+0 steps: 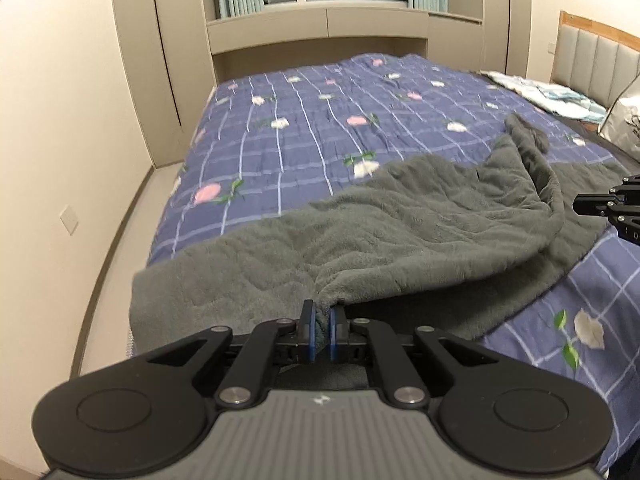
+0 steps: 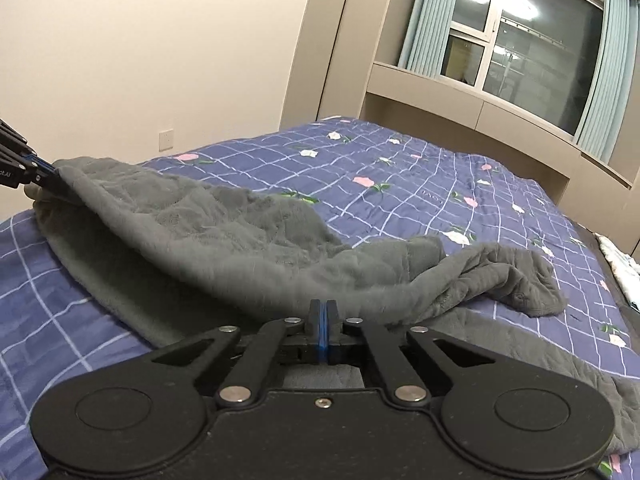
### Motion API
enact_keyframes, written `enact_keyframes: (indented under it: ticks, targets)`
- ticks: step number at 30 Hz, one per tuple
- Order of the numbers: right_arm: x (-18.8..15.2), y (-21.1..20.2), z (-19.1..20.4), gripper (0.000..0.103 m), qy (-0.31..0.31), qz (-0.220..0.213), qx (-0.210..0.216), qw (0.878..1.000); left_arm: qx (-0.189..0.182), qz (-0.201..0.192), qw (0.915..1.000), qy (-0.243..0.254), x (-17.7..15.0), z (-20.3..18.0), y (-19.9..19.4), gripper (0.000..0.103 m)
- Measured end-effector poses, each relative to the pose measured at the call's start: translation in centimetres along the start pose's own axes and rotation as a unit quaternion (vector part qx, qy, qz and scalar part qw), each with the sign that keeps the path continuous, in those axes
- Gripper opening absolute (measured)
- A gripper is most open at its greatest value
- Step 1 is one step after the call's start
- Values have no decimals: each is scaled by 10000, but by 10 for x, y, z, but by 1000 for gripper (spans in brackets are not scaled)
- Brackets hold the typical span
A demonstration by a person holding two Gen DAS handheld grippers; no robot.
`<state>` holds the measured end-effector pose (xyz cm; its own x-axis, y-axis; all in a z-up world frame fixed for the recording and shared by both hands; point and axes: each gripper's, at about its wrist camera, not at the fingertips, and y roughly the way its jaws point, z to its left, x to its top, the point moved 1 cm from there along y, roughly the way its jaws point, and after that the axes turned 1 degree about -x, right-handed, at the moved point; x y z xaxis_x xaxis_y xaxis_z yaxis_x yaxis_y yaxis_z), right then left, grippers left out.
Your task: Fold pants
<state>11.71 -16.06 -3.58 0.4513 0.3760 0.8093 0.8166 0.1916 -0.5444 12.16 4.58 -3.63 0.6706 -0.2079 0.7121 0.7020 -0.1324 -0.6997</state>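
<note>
Fuzzy grey pants (image 1: 360, 236) lie spread across the near part of a bed; they also show in the right wrist view (image 2: 224, 240). My left gripper (image 1: 322, 316) is shut on a pinch of the near edge of the upper layer and holds it slightly raised. My right gripper (image 2: 323, 308) is shut on the pants' edge further along, with a bunched end (image 2: 520, 280) trailing to its right. The right gripper shows at the right edge of the left wrist view (image 1: 576, 204). The left gripper shows at the left edge of the right wrist view (image 2: 54, 178).
The bed has a blue checked floral quilt (image 1: 320, 120). A light folded blanket (image 1: 540, 92) and a plastic bag (image 1: 624, 120) lie near the padded headboard (image 1: 592, 56). Beige wardrobes (image 1: 160, 60) and a window (image 2: 520, 40) stand beyond the bed.
</note>
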Motion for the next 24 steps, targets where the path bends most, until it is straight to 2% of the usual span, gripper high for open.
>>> enact_keyframes:
  ticks: [1, 2, 3, 5, 8, 11, 14, 16, 18, 19, 20, 21, 24]
  targets:
    - [-2, 1, 1, 0, -3, 82, 28, 10000, -4, 56, 10000, 8, -3, -1, 4, 5]
    - [-5, 4, 1, 7, 13, 199, 44, 9998, -2, 82, 10000, 6, -5, -2, 6, 5]
    - [-8, 4, 1, 20, 0, 255, 31, 9997, 7, 87, 10000, -6, -6, -3, 7, 5]
    - [-11, 7, 7, 34, -254, 354, 27, 9990, 25, 74, 10000, -54, -6, -4, 7, 5]
    - [-13, 16, 21, 43, -939, 449, 84, 9945, 15, 64, 9999, -119, -4, -2, 7, 5]
    - [-17, 28, 36, 49, -1842, 401, 10, 9821, 28, 68, 9999, -113, -2, -1, 6, 5]
    - [-22, 42, 46, 49, -2549, 293, -78, 9665, 61, 88, 9999, -78, -3, -3, 5, 5]
    - [-22, 46, 49, 48, -2764, 239, -86, 9607, 71, 98, 9999, -71, -3, -5, 5, 5]
    - [-20, 49, 50, 36, -2922, 163, -159, 9561, 74, 103, 9999, -74, -3, -5, 5, 5]
    - [-19, 50, 51, 31, -2935, 138, -170, 9557, 77, 98, 9999, -82, -3, -5, 4, 5]
    - [-17, 49, 50, 19, -2881, 119, -147, 9574, 78, 93, 9999, -91, -3, -5, 3, 5]
    - [-15, 48, 49, 15, -2814, 136, -110, 9594, 78, 87, 9999, -101, -3, -4, 3, 5]
    - [-12, 43, 47, 11, -2648, 249, -37, 9640, 81, 72, 9999, -102, -4, -3, 0, 5]
